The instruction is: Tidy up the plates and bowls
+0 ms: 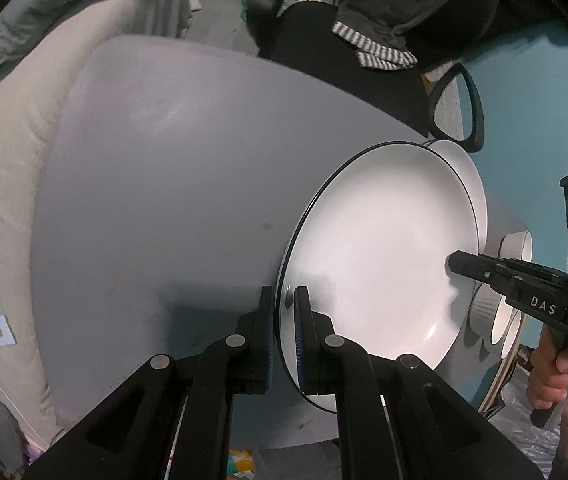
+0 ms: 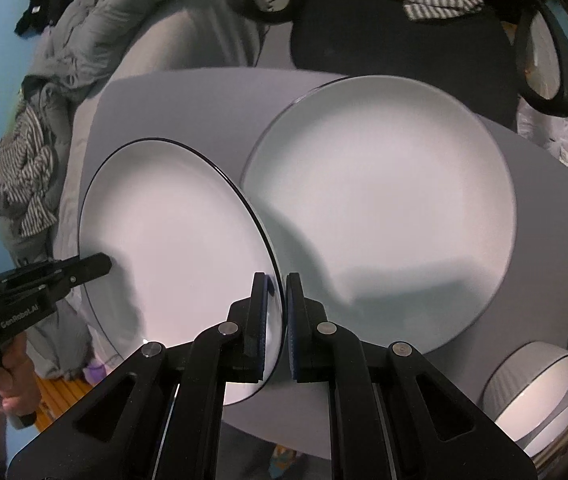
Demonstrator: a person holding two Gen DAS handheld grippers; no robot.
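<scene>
A white plate with a thin black rim (image 1: 380,248) is held tilted above the grey table (image 1: 163,200) by both grippers. My left gripper (image 1: 284,300) is shut on its near rim. My right gripper (image 2: 277,284) is shut on the opposite rim of the same plate (image 2: 171,232). In the left wrist view the right gripper (image 1: 460,262) reaches in from the right. A second white plate (image 2: 380,208) lies flat on the table behind the held one. White ribbed bowls (image 2: 532,392) stand at the table's right edge.
A black office chair (image 2: 384,28) with a striped cloth stands behind the table. A grey sofa with heaped clothes (image 2: 83,48) is at the left. A ribbed bowl (image 1: 496,312) sits behind the held plate. The table's left half (image 1: 143,160) is bare.
</scene>
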